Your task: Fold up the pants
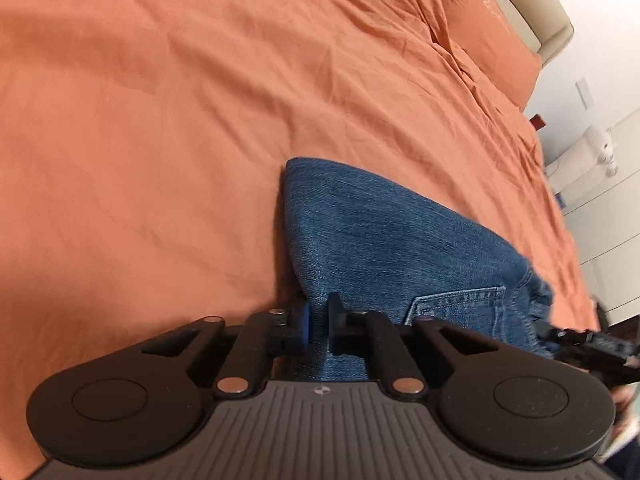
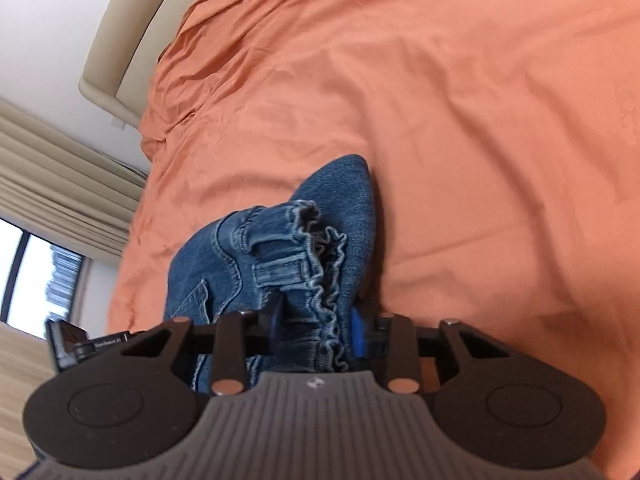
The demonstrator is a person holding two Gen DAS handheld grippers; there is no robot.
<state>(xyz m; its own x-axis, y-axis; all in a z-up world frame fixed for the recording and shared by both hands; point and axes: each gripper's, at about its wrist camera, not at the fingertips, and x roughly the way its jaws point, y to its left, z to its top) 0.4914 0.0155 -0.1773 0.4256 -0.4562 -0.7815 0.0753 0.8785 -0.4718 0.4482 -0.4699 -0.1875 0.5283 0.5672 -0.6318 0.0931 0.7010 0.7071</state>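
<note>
Blue denim pants (image 1: pixel 384 240) hang folded above the orange bed sheet (image 1: pixel 160 120). My left gripper (image 1: pixel 318 320) is shut on one edge of the denim, next to a back pocket (image 1: pixel 456 306). My right gripper (image 2: pixel 316 320) is shut on the bunched, ruffled waistband (image 2: pixel 320 272) of the same pants (image 2: pixel 340 200). The right gripper also shows at the right edge of the left wrist view (image 1: pixel 580 344); the left gripper shows at the left in the right wrist view (image 2: pixel 80 344). The lower part of the pants is hidden behind the grippers.
An orange pillow (image 1: pixel 488 40) lies at the head of the bed against a beige headboard (image 1: pixel 532 12). White drawers (image 1: pixel 608 240) stand beside the bed. Beige curtains (image 2: pixel 60 168) and a window (image 2: pixel 40 272) are on the other side.
</note>
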